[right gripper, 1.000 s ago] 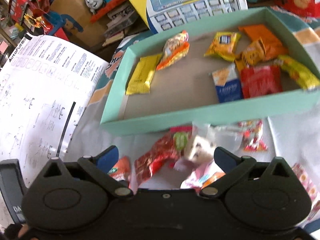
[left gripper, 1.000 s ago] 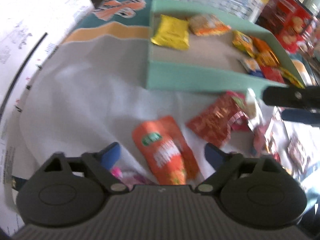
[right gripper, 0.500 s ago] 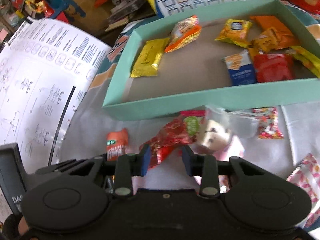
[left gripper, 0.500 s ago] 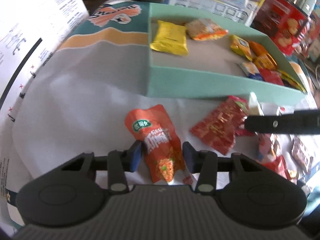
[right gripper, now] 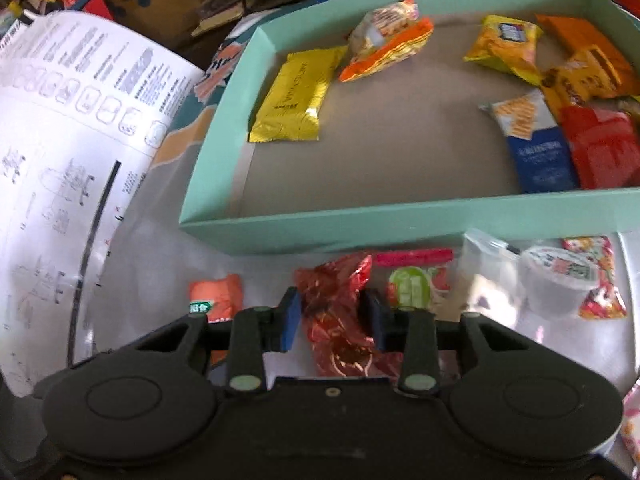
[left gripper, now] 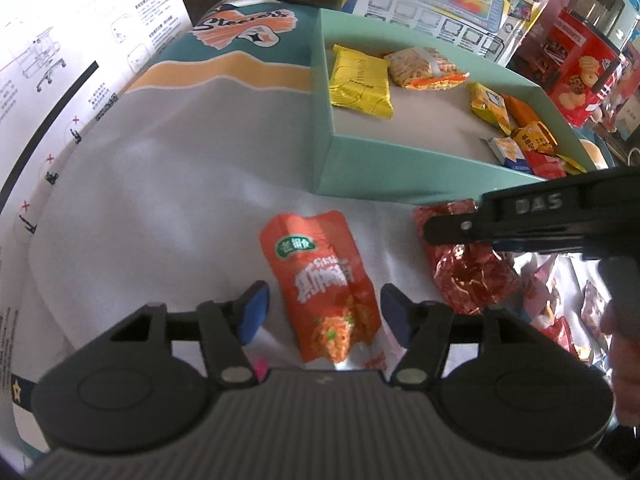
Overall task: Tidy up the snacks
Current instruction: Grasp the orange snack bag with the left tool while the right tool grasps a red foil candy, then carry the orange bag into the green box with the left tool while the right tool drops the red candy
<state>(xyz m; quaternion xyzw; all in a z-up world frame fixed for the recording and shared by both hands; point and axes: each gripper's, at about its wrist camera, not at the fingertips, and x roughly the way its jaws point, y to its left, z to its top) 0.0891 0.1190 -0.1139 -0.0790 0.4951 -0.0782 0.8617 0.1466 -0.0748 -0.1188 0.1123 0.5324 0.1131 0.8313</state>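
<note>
An orange snack packet (left gripper: 324, 280) lies on the white cloth between the fingers of my left gripper (left gripper: 324, 312), which is open around it without touching. My right gripper (right gripper: 330, 316) is shut on a crinkly red foil packet (right gripper: 336, 300), also seen in the left wrist view (left gripper: 468, 272) under the right gripper's black body. The mint-green tray (right gripper: 400, 220) stands just beyond and holds several snacks, among them a yellow packet (right gripper: 296, 96). The orange packet also shows in the right wrist view (right gripper: 216, 296).
Loose snacks lie in front of the tray: a green-labelled packet (right gripper: 412, 284), a clear bag (right gripper: 488, 264) and a small white cup (right gripper: 560, 280). A large printed sheet (right gripper: 60, 152) lies on the left. Boxes and a red biscuit tin (left gripper: 576, 60) crowd the back.
My left gripper, closed on the orange packet half a second ago, has opened. My right gripper has closed on the red foil packet and shifted toward the tray.
</note>
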